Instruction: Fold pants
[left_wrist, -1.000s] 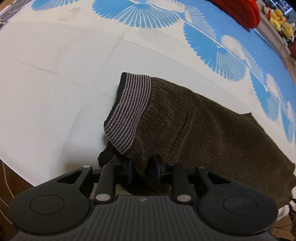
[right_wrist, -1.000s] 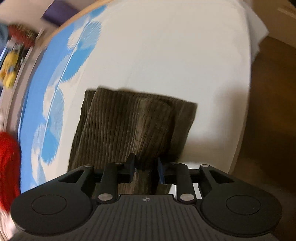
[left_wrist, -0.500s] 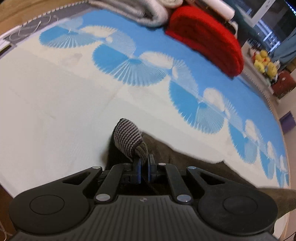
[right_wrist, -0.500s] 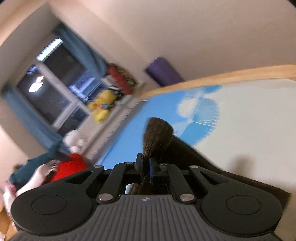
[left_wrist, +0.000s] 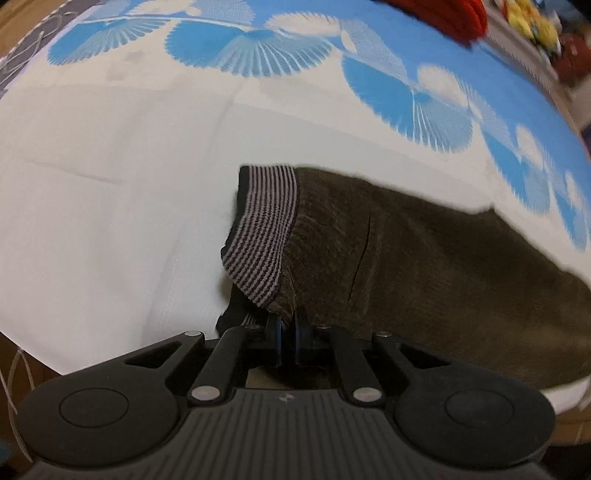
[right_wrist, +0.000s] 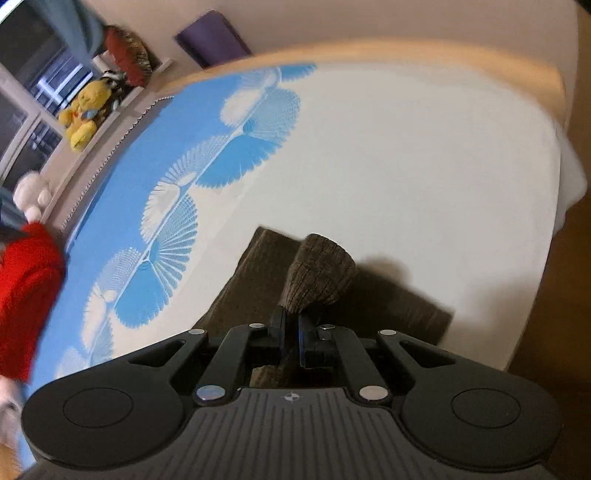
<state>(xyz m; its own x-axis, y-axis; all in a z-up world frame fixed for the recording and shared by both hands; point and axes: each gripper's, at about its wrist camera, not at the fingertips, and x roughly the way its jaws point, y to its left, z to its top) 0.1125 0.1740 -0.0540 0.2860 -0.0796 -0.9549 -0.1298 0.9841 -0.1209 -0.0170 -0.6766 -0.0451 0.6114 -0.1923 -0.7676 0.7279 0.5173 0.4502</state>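
Brown corduroy pants (left_wrist: 424, 258) lie on bedsheet (left_wrist: 110, 184); left gripper (left_wrist: 287, 334) low, clamped on striped waistband (left_wrist: 264, 236) end; right gripper (right_wrist: 291, 332) clamped on bunched leg hem.

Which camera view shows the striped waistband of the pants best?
The left wrist view: the striped waistband lies in full sight, just beyond the left gripper. The right wrist view shows only brown fabric of the pants, no stripes.

left gripper (left_wrist: 287, 334) clamped tight, right gripper (right_wrist: 291, 338) clamped tight
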